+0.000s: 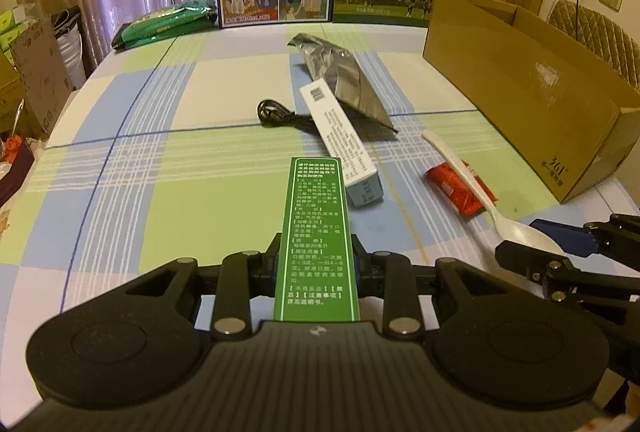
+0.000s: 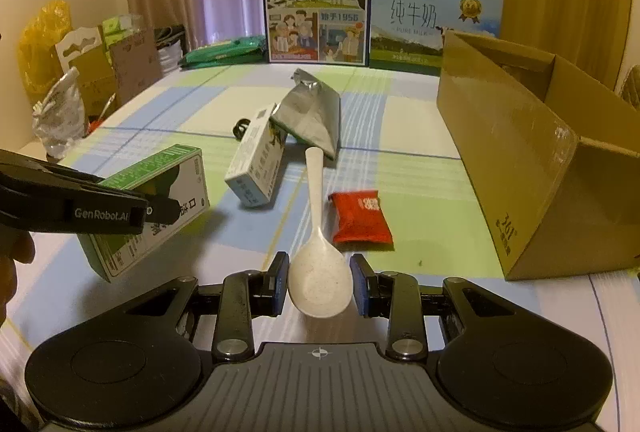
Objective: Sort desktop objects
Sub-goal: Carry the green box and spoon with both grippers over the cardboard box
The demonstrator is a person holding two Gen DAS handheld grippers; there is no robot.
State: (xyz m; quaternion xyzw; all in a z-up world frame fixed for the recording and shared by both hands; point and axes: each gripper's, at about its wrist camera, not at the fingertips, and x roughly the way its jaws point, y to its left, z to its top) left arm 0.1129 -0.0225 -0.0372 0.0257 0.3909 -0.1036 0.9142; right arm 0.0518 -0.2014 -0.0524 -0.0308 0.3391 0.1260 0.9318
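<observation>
My left gripper [image 1: 318,266] is shut on a long green medicine box [image 1: 316,228] that points forward above the checked tablecloth. The right wrist view shows this box [image 2: 176,171] tilted and lifted, held by the left gripper [image 2: 162,209]. The white spoon's [image 2: 318,272] bowl sits between the pads of my right gripper [image 2: 320,286], which touch both of its sides. Its handle points away over the cloth. In the left wrist view the spoon [image 1: 472,183] crosses a red snack packet [image 1: 452,187], and the right gripper [image 1: 568,244] is at its bowl.
A white-and-blue box [image 2: 258,159] leans near a silver foil pouch [image 2: 312,111] and a black cable [image 1: 276,113]. The red packet [image 2: 360,218] lies right of the spoon. An open cardboard box [image 2: 520,151] stands at the right. Milk cartons [image 2: 316,3] and green packs [image 1: 168,21] line the back.
</observation>
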